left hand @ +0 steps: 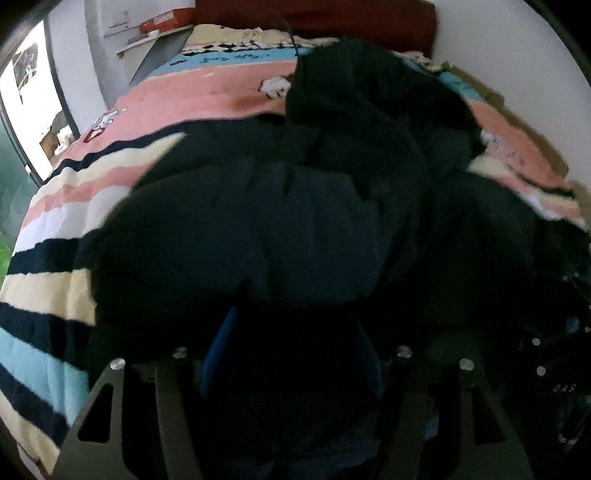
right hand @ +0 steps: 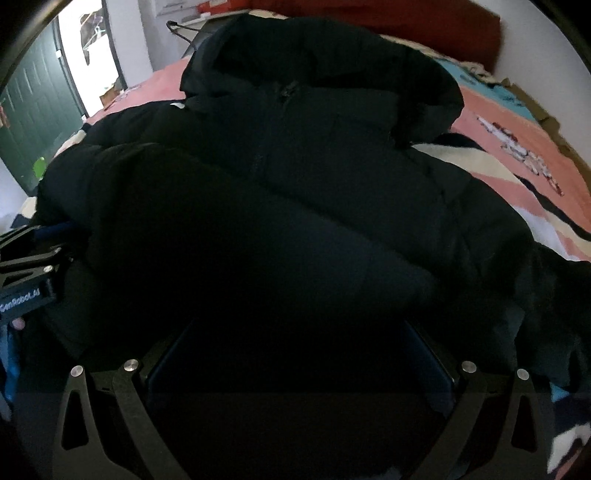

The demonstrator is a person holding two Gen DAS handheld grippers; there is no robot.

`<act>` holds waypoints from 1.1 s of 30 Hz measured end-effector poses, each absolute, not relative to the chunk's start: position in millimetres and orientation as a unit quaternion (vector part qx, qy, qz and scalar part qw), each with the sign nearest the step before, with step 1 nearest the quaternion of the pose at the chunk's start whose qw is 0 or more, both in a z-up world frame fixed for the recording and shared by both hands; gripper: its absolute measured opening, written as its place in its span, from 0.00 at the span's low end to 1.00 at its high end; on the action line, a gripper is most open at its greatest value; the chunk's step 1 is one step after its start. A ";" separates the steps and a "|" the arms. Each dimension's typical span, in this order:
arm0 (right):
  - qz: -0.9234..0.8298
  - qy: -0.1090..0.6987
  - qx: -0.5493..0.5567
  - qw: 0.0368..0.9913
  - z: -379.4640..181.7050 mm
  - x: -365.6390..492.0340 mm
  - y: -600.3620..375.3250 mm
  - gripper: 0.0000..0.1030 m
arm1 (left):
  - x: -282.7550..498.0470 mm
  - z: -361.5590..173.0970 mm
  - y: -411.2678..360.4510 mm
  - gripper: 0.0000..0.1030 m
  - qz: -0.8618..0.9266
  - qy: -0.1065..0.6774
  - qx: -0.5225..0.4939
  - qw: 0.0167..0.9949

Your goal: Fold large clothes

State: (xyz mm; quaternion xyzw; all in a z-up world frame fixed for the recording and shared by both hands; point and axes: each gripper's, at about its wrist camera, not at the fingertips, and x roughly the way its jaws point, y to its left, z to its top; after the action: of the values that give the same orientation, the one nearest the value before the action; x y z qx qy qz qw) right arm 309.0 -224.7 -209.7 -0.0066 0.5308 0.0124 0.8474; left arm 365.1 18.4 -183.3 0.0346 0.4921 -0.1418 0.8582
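Note:
A large dark navy puffer jacket (left hand: 258, 229) lies on a striped bed. In the right wrist view the jacket (right hand: 332, 155) shows its front zip and hood, with a sleeve folded across the body. My left gripper (left hand: 291, 354) is pressed into the jacket's near edge; its blue fingers (left hand: 218, 350) stand apart with dark cloth between them. My right gripper (right hand: 299, 354) is also buried in the jacket's near part, jaws wide, fingertips hidden by cloth. The left gripper's body (right hand: 26, 273) shows at the left edge of the right wrist view.
The bedspread (left hand: 55, 236) has pink, cream, navy and light blue stripes. A red headboard (left hand: 314, 18) stands at the far end. A doorway (right hand: 92, 55) and green door are at the left. A white wall runs along the right side.

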 end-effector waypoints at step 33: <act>-0.189 0.437 0.148 0.867 -129.8 167.0 -452.3 0.99 | 331.6 -127.1 47.4 0.63 -0.073 0.454 -0.010 0.888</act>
State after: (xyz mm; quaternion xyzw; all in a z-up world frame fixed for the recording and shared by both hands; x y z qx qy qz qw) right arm 167.0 -452.3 -129.8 0.1480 0.4369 -0.1894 0.8668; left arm 331.6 47.4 -127.1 -0.0099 0.4541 -0.0732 0.8879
